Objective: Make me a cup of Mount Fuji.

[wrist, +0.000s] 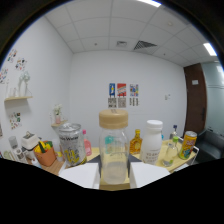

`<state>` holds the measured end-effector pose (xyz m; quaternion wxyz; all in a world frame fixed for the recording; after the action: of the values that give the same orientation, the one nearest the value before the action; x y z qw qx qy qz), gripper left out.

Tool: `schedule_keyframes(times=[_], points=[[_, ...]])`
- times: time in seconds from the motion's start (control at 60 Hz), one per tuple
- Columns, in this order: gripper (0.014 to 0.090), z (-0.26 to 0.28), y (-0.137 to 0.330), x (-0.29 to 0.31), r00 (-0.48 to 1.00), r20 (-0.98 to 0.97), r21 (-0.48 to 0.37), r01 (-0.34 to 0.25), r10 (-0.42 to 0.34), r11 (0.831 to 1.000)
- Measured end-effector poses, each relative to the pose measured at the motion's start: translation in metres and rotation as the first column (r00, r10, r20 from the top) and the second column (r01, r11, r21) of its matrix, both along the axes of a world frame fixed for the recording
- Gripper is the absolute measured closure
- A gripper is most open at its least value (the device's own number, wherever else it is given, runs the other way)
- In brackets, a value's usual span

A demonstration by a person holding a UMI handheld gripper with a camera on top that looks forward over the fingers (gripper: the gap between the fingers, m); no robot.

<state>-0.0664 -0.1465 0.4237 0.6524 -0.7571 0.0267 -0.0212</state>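
A jar [113, 147] stands between the fingers [82, 175], seemingly touching both.

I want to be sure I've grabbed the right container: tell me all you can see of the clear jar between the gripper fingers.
The clear jar stands upright between the two white fingers, which look pressed against its lower sides. Its body looks like transparent glass or plastic, with faint bluish markings and a pale layer near the bottom. A wide tan lid, wood or cork by its look, caps it. A printed can stands behind on one side, a white-capped bottle on the other.
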Motion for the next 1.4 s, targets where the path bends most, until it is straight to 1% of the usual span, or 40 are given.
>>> schedule_keyframes(times=[0.1, 0.2, 0.333, 0.383, 0.483, 0.6, 0.783, 0.95, 1.05, 1.133, 1.283, 1.4], points=[[0.0647, -0.005, -0.027, 0.000, 1.000, -0.004, 0.017, -0.015, 0.015, 1.000], [0.0647, -0.035, -0.048, 0.000, 1.000, -0.007, 0.001, -0.023, 0.023, 1.000], [0.0649, -0.115, -0.070, -0.001, 0.999, -0.032, -0.080, -0.025, 0.023, 0.996], [0.0648, -0.150, -0.076, -0.001, 0.999, -0.044, -0.127, -0.027, 0.022, 0.991], [0.0647, -0.213, -0.086, -0.003, 0.997, -0.079, -0.192, -0.029, 0.014, 0.981], [0.0647, -0.271, -0.093, -0.005, 0.983, -0.182, -0.247, -0.034, -0.012, 0.968], [0.0648, -0.316, -0.093, -0.007, 0.909, -0.413, -0.254, -0.053, -0.059, 0.966], [0.0648, -0.322, -0.086, -0.013, 0.732, -0.674, -0.235, -0.083, -0.101, 0.969], [0.0649, -0.318, -0.081, -0.020, 0.574, -0.811, -0.211, -0.106, -0.114, 0.972], [0.0648, -0.315, -0.077, -0.022, 0.409, -0.905, -0.181, -0.117, -0.118, 0.977], [0.0649, -0.306, -0.072, -0.018, 0.119, -0.985, -0.137, -0.100, -0.124, 0.986], [0.0650, -0.299, -0.069, -0.016, -0.047, -0.993, -0.106, -0.097, -0.111, 0.990]])
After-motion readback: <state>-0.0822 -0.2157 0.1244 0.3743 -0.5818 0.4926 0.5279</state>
